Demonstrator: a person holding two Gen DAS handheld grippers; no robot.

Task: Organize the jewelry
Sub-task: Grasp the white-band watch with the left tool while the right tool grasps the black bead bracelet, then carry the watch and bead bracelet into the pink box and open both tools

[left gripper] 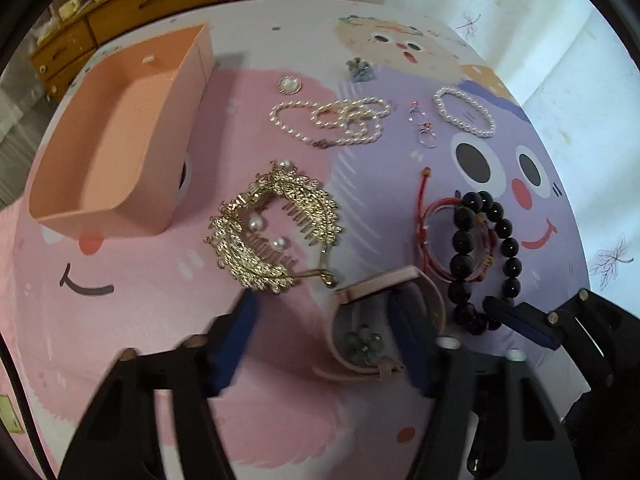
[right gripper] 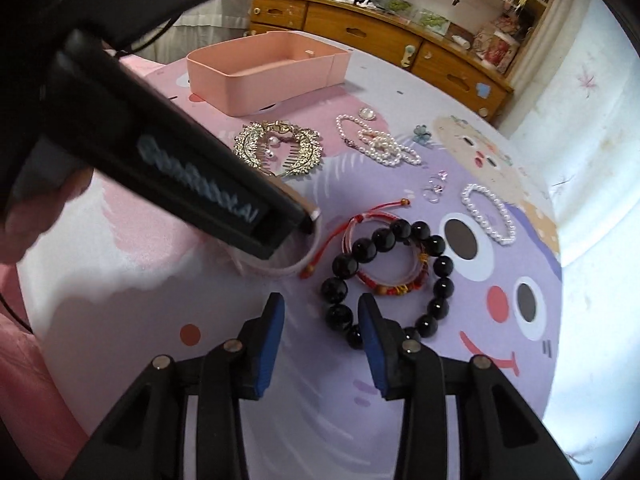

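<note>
My left gripper [left gripper: 324, 320] is open just above the table; its right finger [left gripper: 412, 336] reaches inside a small round pink box [left gripper: 434, 300] that holds a grey-blue flower piece [left gripper: 363, 343]. A gold hair comb [left gripper: 276, 224] lies just ahead of it. My right gripper [right gripper: 321, 320] is open at the near edge of a black bead bracelet [right gripper: 384, 240], with a red cord bracelet [right gripper: 396, 284] inside the loop. The empty pink tray [left gripper: 120, 136] sits at the far left, also in the right wrist view [right gripper: 256, 80].
Pearl strands [left gripper: 340, 120], a pearl bracelet [left gripper: 464, 112], a pearl brooch [left gripper: 289, 85], small rings [left gripper: 424, 128] and a blue flower clip [left gripper: 360, 69] lie farther back. A wooden drawer cabinet [right gripper: 380, 36] stands behind the table. The left gripper's body [right gripper: 160, 148] crosses the right wrist view.
</note>
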